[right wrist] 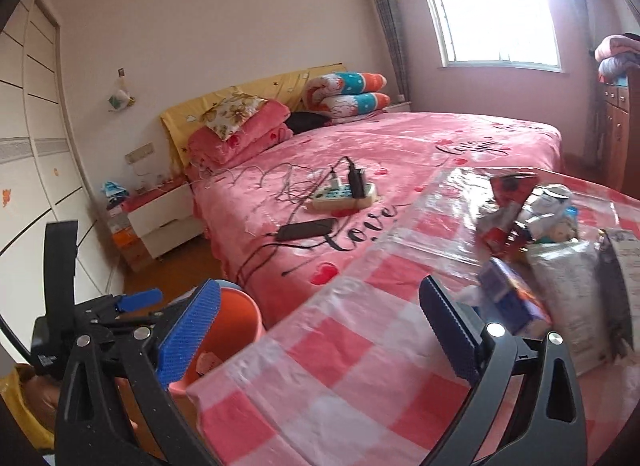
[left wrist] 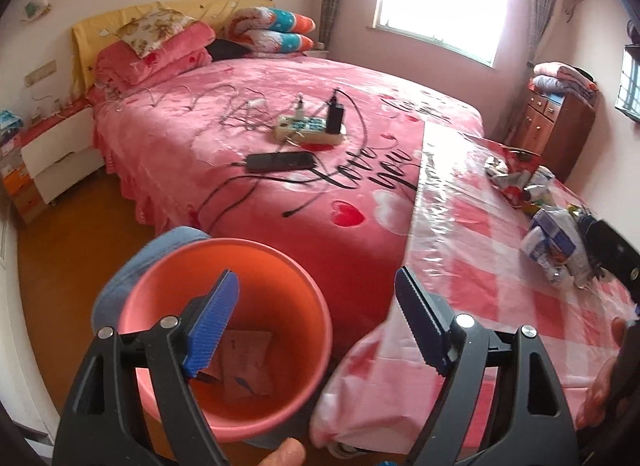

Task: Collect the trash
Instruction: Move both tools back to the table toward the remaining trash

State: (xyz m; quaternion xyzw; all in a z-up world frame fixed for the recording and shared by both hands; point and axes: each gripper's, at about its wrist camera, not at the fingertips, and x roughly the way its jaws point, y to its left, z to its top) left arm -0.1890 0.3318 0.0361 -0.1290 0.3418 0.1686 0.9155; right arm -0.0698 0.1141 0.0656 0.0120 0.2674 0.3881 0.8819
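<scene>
An orange bin [left wrist: 256,266] stands on the floor by the table corner, with a pale paper packet [left wrist: 246,362] in its bottom. My left gripper [left wrist: 316,322] is open and empty, above the bin's right rim. Trash lies on the pink checked table [left wrist: 480,266]: a blue and white carton [left wrist: 550,244] and crumpled wrappers [left wrist: 516,181]. My right gripper [right wrist: 316,334] is open and empty over the table's near edge, left of the blue carton [right wrist: 508,298], a white bag [right wrist: 568,286] and crumpled wrappers [right wrist: 528,209]. The bin [right wrist: 228,326] shows behind its left finger.
A pink bed [left wrist: 280,137] lies behind the table with a power strip [left wrist: 308,127], cables and a black phone [left wrist: 280,161] on it. A white nightstand [left wrist: 56,153] stands at left, a wooden dresser [left wrist: 556,125] at far right.
</scene>
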